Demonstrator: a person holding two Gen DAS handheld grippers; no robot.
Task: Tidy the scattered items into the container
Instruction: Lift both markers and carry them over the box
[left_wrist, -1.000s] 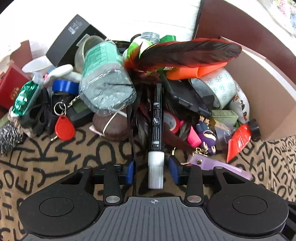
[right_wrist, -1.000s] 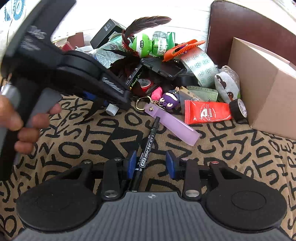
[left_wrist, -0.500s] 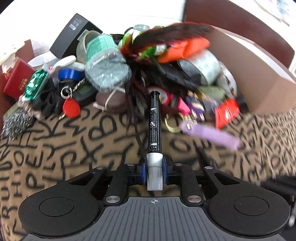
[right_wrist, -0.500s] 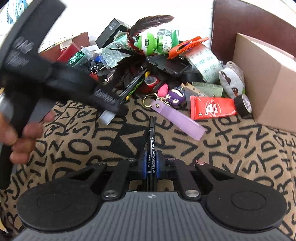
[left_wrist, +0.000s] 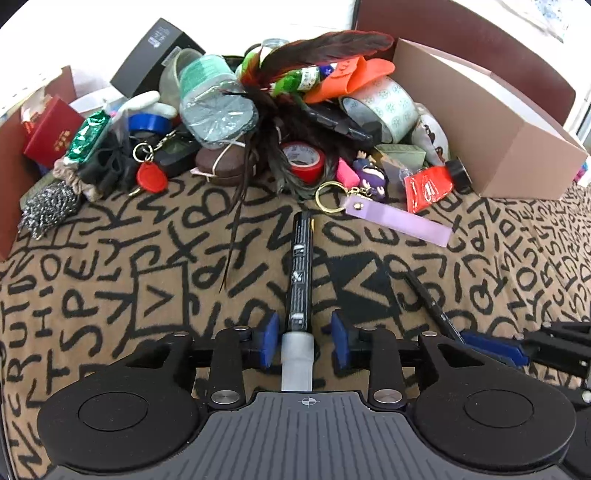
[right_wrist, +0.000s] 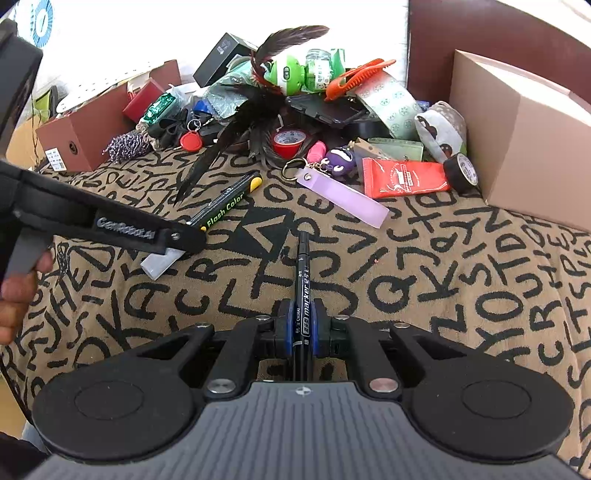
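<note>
My left gripper (left_wrist: 302, 341) is open, its blue pads apart on either side of a thick black highlighter (left_wrist: 301, 273) with a clear cap that lies on the lettered cloth. The same highlighter (right_wrist: 221, 212) shows in the right wrist view beside the left gripper's finger. My right gripper (right_wrist: 303, 326) is shut on a thin black marker (right_wrist: 303, 280) that points forward. The marker (left_wrist: 424, 295) also shows at the right of the left wrist view. A tan cardboard box (right_wrist: 524, 129) stands at the far right.
A pile of items lies at the back: feather (left_wrist: 325, 48), plastic bottle (left_wrist: 214, 99), red tape roll (left_wrist: 304, 160), purple keychain strap (left_wrist: 399, 221), red tube (right_wrist: 404, 177), patterned tape (left_wrist: 384, 107), red key tag (left_wrist: 150, 179). A brown box (right_wrist: 85, 129) stands at the left.
My left gripper has opened and let go of the highlighter, which now lies on the cloth pulled back from the pile. My right gripper stays shut on the marker.
</note>
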